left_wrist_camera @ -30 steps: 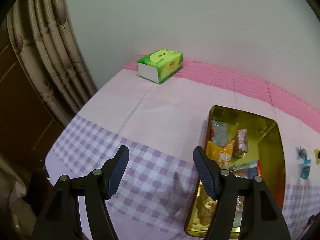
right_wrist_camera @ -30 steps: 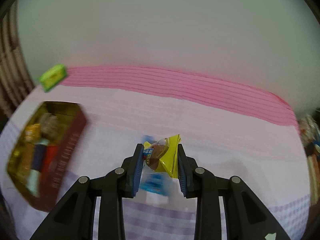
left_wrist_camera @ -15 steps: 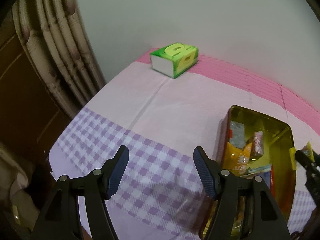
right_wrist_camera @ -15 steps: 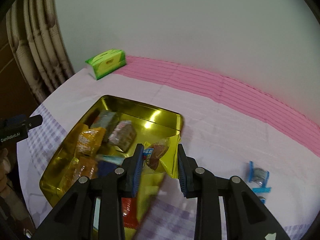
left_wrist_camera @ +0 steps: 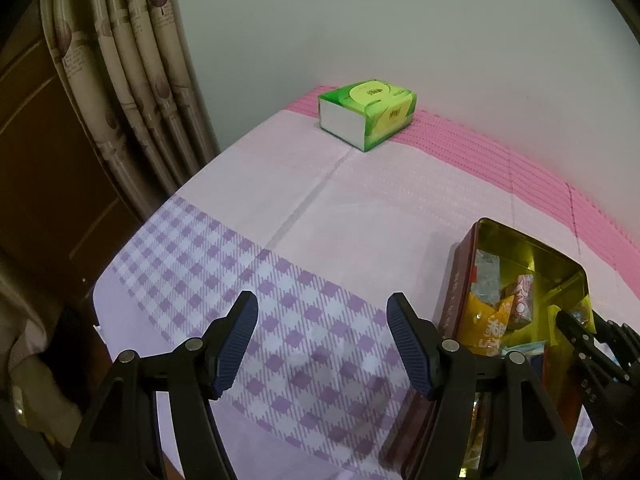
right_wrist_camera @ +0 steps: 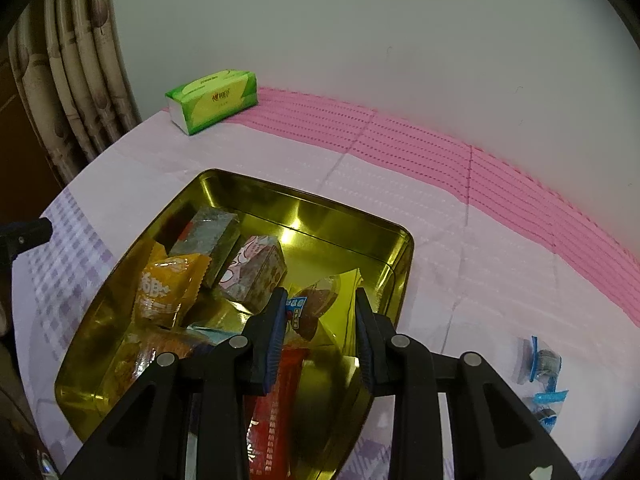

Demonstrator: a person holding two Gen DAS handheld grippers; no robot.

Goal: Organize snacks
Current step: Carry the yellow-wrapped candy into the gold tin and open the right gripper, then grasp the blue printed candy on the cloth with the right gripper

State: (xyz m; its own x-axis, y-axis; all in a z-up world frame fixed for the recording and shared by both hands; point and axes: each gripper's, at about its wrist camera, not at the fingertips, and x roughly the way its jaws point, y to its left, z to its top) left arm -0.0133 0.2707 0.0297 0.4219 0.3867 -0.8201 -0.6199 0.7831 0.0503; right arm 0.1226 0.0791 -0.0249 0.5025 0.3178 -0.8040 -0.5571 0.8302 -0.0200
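Note:
A gold tin (right_wrist_camera: pixel 348 224) holds several snack packets. In the right wrist view my right gripper (right_wrist_camera: pixel 320 316) is shut on a yellow snack packet (right_wrist_camera: pixel 320 304) and holds it over the tin's right side. Two blue-wrapped candies (right_wrist_camera: pixel 542 364) lie on the cloth to the right of the tin. In the left wrist view my left gripper (left_wrist_camera: pixel 322 340) is open and empty above the checked cloth, left of the tin (left_wrist_camera: pixel 520 248). The right gripper's fingers (left_wrist_camera: pixel 576 332) show at that view's right edge, over the tin.
A green tissue box (left_wrist_camera: pixel 368 112) stands at the table's back left, also seen in the right wrist view (right_wrist_camera: pixel 212 100). A curtain (left_wrist_camera: pixel 132 80) hangs left of the table. A grey wall (right_wrist_camera: pixel 360 40) runs behind. The table's left edge (left_wrist_camera: pixel 132 240) is close to my left gripper.
My right gripper carried the yellow packet left from the cloth to over the tin and lowered toward it. My left gripper drifted left, staying open.

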